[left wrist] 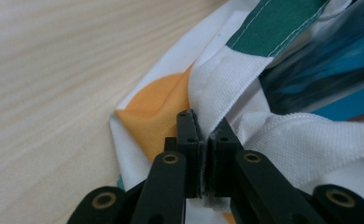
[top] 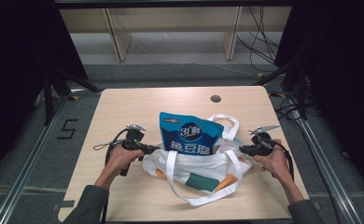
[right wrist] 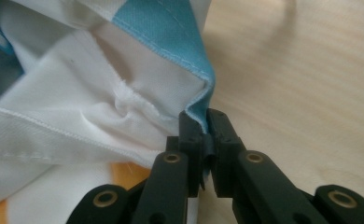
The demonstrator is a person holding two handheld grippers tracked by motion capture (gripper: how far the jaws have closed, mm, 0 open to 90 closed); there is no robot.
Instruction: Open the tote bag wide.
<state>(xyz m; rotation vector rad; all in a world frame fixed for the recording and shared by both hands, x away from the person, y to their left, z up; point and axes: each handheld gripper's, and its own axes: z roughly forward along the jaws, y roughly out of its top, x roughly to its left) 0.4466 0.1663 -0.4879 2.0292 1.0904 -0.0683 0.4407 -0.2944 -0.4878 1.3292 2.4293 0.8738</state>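
Note:
A white tote bag [top: 194, 170] with orange, green and light blue patches lies on the wooden table [top: 124, 107]. A blue snack pouch [top: 189, 135] stands out of its mouth. My left gripper [top: 154, 150] is at the bag's left edge. In the left gripper view the gripper [left wrist: 207, 126] is shut on a fold of white bag cloth [left wrist: 222, 79], with the pouch [left wrist: 325, 70] blurred behind. At the bag's right edge my right gripper [top: 241, 149] holds on too. In the right gripper view that gripper [right wrist: 203, 120] is shut on the light blue hem of the bag [right wrist: 101, 93].
The bag's long white straps [top: 203, 198] loop toward the near table edge. A round cable hole [top: 215, 98] sits at the far middle of the table. Wooden shelving [top: 119, 37] and loose cables [top: 259, 42] lie on the floor beyond.

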